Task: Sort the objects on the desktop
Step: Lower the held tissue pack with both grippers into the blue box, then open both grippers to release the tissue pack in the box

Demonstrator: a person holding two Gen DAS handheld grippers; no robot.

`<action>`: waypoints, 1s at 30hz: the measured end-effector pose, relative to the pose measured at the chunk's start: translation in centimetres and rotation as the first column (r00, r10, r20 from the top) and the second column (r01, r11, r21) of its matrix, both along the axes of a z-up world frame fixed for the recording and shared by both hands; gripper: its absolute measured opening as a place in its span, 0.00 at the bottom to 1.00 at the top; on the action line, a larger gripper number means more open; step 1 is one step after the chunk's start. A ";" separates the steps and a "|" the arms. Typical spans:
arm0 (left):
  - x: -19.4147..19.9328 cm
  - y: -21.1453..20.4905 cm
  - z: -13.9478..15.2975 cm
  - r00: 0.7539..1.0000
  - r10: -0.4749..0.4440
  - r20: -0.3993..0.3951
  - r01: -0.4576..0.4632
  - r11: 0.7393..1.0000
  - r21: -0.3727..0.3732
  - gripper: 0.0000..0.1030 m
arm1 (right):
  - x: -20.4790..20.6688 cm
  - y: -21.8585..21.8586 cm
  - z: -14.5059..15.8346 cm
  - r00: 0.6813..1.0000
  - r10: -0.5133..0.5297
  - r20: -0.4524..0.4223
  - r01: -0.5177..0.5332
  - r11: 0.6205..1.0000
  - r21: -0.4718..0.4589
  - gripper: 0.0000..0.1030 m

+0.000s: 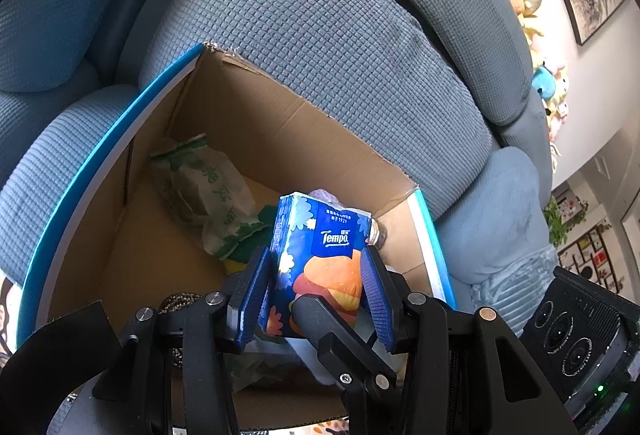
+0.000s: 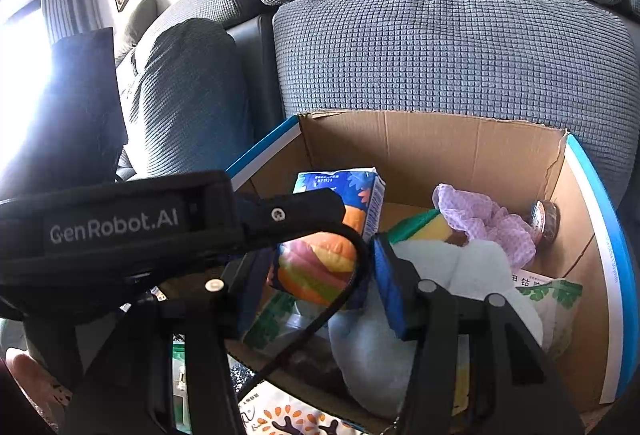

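Left gripper [image 1: 318,289] clenched on the Tempo tissue pack [image 1: 320,259]: both blue pads pressed on its sides, pack upright, held above the open cardboard box [image 1: 320,123]. In the left wrist view the pack sits at center, about 6 o'clock from the box's back wall.

Right gripper [image 2: 316,283]: blue pads stand on either side of the same pack [image 2: 340,195] from the other side, but the left gripper's body covers the near finger, so cannot tell whether they press on it.

Box contents, right wrist view: purple cloth [image 2: 480,219] at 2 o'clock from the pack, small dark jar [image 2: 546,221] at 3 o'clock in the far right corner, yellow-green sponge [image 2: 424,227] just beside the cloth, white soft item [image 2: 440,275] at 5 o'clock. Left wrist view: green-printed bag [image 1: 208,187] at 10 o'clock from the pack, against the left wall.

Box sits against a grey sofa cushion [image 1: 320,35].
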State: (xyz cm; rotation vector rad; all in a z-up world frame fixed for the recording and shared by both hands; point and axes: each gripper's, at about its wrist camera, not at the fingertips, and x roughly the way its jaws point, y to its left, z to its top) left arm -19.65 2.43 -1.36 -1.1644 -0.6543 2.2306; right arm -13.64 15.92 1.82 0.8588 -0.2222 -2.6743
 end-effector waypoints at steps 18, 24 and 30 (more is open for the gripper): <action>-0.2 0.1 0.0 1.000 0.004 0.004 -0.004 1.000 0.004 0.49 | 0.0 0.1 -0.1 1.000 0.003 0.000 -0.003 1.000 -0.010 0.51; -0.1 0.5 0.0 1.000 -0.008 -0.001 0.008 1.000 -0.017 0.62 | -0.1 0.3 -0.1 1.000 0.003 0.001 -0.003 1.000 -0.024 0.51; -0.1 0.2 0.0 1.000 -0.015 -0.010 0.015 0.999 0.045 0.77 | 0.2 0.0 0.1 1.000 0.000 -0.014 0.000 1.000 -0.013 0.58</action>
